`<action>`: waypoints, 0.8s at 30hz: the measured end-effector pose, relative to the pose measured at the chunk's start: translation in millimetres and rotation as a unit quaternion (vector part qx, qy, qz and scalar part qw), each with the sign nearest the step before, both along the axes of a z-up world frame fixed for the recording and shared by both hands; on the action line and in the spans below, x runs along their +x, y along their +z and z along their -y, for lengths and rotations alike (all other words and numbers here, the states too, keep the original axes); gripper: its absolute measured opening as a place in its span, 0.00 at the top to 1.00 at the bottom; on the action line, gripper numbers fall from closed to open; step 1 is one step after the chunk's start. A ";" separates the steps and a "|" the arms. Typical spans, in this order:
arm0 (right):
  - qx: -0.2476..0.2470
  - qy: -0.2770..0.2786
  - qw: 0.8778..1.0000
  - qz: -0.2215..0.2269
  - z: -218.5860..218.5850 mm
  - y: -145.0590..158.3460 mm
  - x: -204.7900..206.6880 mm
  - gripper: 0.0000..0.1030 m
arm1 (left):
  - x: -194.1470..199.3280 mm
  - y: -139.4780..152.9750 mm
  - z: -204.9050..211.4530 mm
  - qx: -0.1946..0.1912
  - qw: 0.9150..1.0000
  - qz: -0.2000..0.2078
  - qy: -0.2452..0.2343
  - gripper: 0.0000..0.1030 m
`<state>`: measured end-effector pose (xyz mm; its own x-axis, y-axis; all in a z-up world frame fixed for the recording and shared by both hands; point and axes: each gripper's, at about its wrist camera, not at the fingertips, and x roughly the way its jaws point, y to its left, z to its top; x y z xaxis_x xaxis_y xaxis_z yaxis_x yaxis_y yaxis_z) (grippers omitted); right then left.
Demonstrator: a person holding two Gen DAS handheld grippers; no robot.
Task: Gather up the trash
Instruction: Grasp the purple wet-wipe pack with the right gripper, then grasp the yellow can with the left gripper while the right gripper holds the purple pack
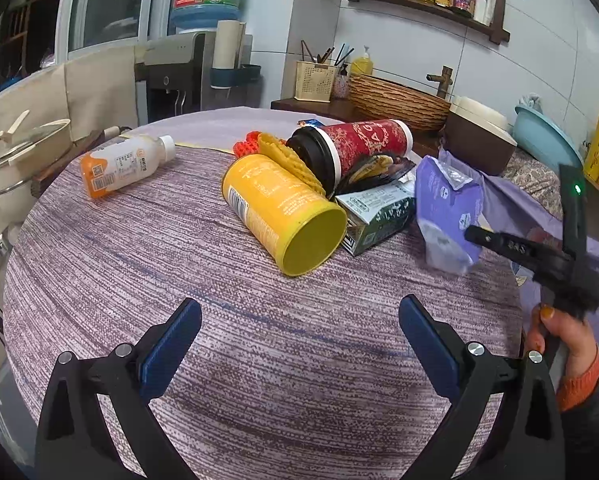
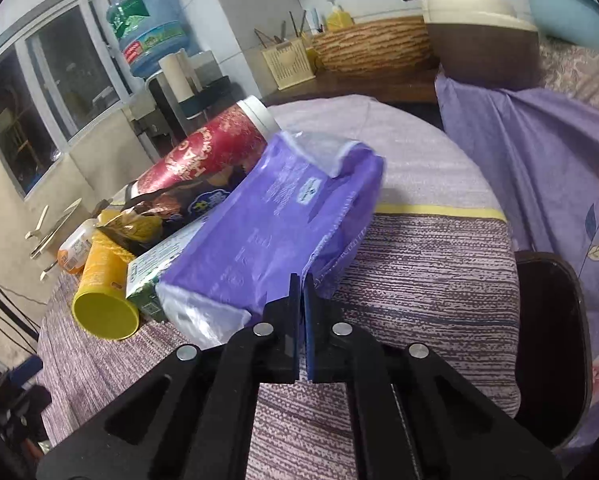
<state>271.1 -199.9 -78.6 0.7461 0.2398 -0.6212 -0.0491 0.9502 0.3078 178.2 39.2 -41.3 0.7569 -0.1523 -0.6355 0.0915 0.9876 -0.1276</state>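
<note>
- My right gripper (image 2: 301,286) has its 2 blue-padded fingers pressed nearly together, pinching the lower edge of a purple plastic pouch (image 2: 283,216); the left wrist view shows the same grip from the side, with the pouch (image 1: 447,208) hanging off the fingertips of that gripper (image 1: 473,234).
- The pouch is tilted, its torn clear top end raised toward the far side, its lower corner just beside the green carton (image 2: 151,276).
- My left gripper (image 1: 299,344) hovers over the striped purple tablecloth (image 1: 179,260) with its jaws spread wide and nothing between them.
- The rest of the trash sits in 1 pile at the middle of the table: a yellow canister (image 1: 283,212) lying on its side with its open end toward me, touching the green carton (image 1: 375,216) at its right.
- Behind these, a red paper cup with a black lid (image 1: 351,148) lies on its side, a dark snack wrapper (image 1: 379,168) resting against it.
- A yellow ridged piece (image 1: 287,160) and an orange mesh item (image 1: 247,146) lie behind the canister.
- 1 white bottle with an orange label (image 1: 123,164) lies on its side well apart, at the left of the pile.
</note>
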 end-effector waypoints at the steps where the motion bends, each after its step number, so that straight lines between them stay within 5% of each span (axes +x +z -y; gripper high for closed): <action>1: -0.005 0.002 1.000 0.005 -0.7 1.3 -3.3 0.99 | 3.1 1.2 -2.1 -0.005 1.000 -0.001 0.002 0.05; 11: -0.071 0.018 0.995 0.061 -14.7 13.4 -37.5 0.99 | 67.9 13.7 -24.6 -0.092 0.994 -0.056 0.035 0.05; 24: -0.085 0.024 0.993 0.076 -18.2 15.5 -54.0 0.99 | 133.4 -11.0 -16.7 -0.099 0.983 -0.153 0.032 0.20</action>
<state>217.1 -181.7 -63.1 0.8250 0.1781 -0.5363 -0.1288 0.9833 0.1285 311.6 55.9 -52.3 0.5475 -0.2538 -0.7974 -0.0428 0.9432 -0.3296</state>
